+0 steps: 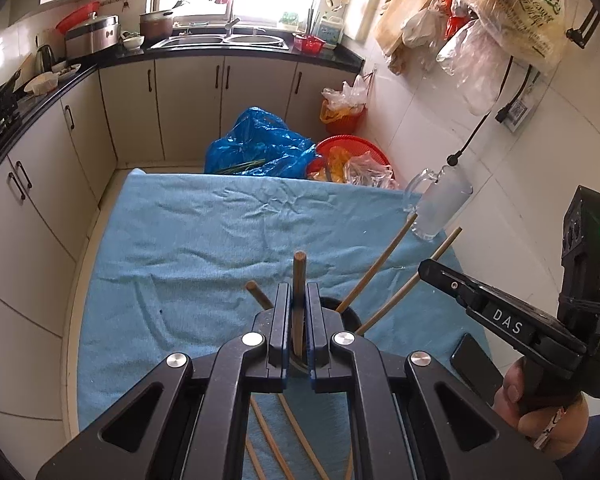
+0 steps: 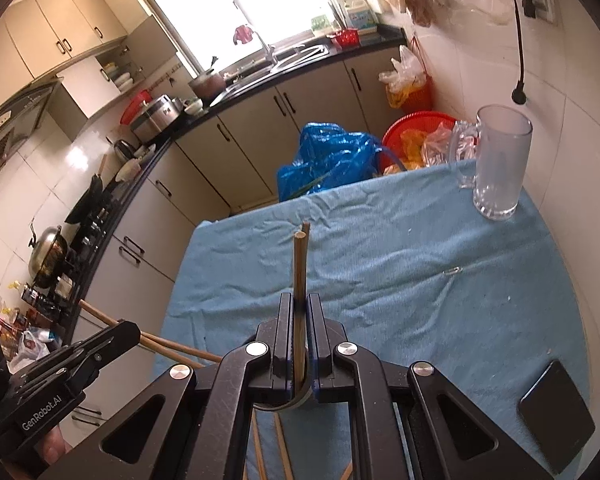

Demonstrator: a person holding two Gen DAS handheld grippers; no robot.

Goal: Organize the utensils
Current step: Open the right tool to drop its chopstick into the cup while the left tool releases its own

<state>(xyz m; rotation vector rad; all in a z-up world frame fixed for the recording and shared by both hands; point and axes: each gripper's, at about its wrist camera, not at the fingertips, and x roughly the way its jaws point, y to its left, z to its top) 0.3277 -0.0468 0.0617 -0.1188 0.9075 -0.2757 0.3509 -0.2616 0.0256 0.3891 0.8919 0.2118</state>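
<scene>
The left gripper [image 1: 299, 312] pinches one chopstick [image 1: 299, 280]. The right gripper [image 2: 299, 320] pinches another stick [image 2: 299, 268]. A dark cup [image 1: 350, 314] hides behind the fingers, mostly covered.

Two grippers [image 1: 299, 312] [image 2: 299, 312], one glass mug [image 2: 500, 164], one phone [image 2: 556, 416], one blue cloth [image 2: 380, 248].
</scene>
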